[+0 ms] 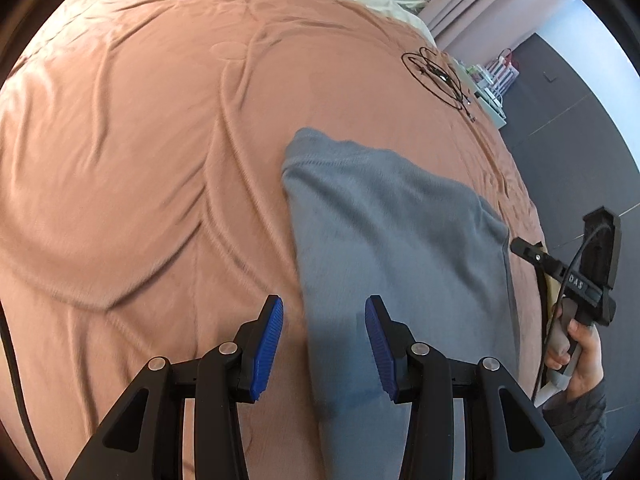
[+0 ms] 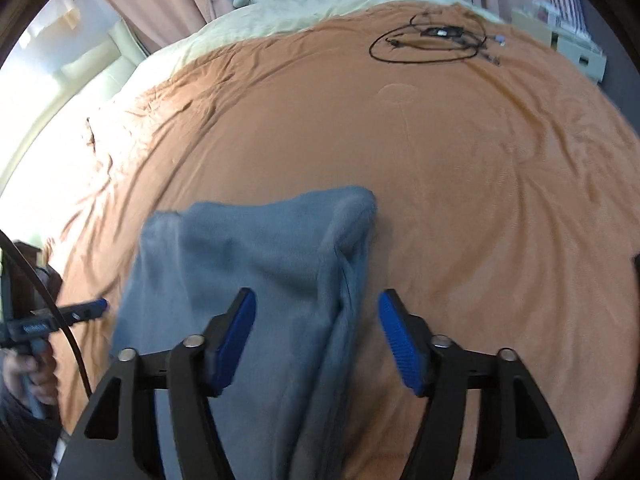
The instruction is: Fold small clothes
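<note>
— What is seen largest?
— An orange bedspread is spread across nearly the whole frame in both views, with a pale sheet at the top.

— And the garment?
— A grey-blue garment is laid on the bedspread, at lower centre to right in the left wrist view. Its long axis is run from the bottom edge up toward the middle, the far end pointed slightly left.

— The tools?
— The left gripper is held with jaws apart, nothing clamped. The right gripper is likewise parted above the cloth, unclamped.

— Smaller things?
— A black cable is coiled at upper right.
</note>
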A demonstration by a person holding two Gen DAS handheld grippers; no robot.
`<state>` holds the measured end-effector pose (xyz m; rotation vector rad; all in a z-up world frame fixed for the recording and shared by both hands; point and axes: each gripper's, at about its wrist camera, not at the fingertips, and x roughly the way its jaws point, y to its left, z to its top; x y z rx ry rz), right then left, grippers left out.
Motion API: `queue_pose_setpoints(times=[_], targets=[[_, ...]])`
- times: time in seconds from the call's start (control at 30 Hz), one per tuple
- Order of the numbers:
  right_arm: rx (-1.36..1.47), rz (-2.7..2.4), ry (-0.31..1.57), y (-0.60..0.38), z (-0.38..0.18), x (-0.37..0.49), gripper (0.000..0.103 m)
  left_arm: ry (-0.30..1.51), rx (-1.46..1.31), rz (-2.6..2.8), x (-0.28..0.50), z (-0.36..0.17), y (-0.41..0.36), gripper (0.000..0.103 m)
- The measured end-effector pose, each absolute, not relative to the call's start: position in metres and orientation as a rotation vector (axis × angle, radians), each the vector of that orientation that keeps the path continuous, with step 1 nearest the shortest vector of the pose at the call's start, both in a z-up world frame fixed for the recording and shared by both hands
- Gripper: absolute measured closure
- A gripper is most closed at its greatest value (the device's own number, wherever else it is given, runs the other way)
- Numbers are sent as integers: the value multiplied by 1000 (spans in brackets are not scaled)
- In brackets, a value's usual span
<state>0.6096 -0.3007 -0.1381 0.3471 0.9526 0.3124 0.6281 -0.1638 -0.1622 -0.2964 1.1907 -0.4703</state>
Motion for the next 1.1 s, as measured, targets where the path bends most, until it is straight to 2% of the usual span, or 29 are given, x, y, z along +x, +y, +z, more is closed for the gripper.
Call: queue_pose_setpoints(times=[0.07,0.33,0.4,0.43,0.47,0.67,0.7,0.73,0.77,0.9,0.93,1.0,1.03,1.07,1.1], targets=[[409,313,964,-309,-142,626,58,1189,-295,-475,637,-162,-168,58],[447,266,1056,-317,-162,672,74,1179,-241,-455,675,-169,-180,58],[419,255,1061,-315,-160,678,86,1180,-239,-435,684,-172,-179,58],[401,259,1045,-313,-156,679,98,1179,-242,-431,688,-173,-179,58],[387,269,1024,-311,-149,677,100,1177,-244,-427,692,-175,-178,58],[330,297,863,-311,-111,661,102,1153,-268,-424,711,-180,-178,58],[326,293,852,-313,-113,657,102,1148,-260,-423,713,-181,-180,63],[320,286,846,-314,-115,657,102,1147,-261,-423,714,-183,-180,72],[312,278,844,-313,-119,656,102,1151,-257,-413,716,-185,-180,86],[292,181,958,-311,-146,665,100,1166,-335,-378,719,-193,-167,89],[289,160,977,-311,-150,665,97,1167,-343,-386,719,-192,-165,89],[278,128,984,-315,-151,661,78,1174,-305,-384,716,-188,-166,83],[298,148,976,-318,-149,658,50,1174,-291,-381,715,-185,-167,81],[313,164,957,-320,-146,653,29,1165,-279,-376,713,-180,-167,79],[313,174,936,-322,-143,646,28,1154,-273,-372,712,-175,-167,79]])
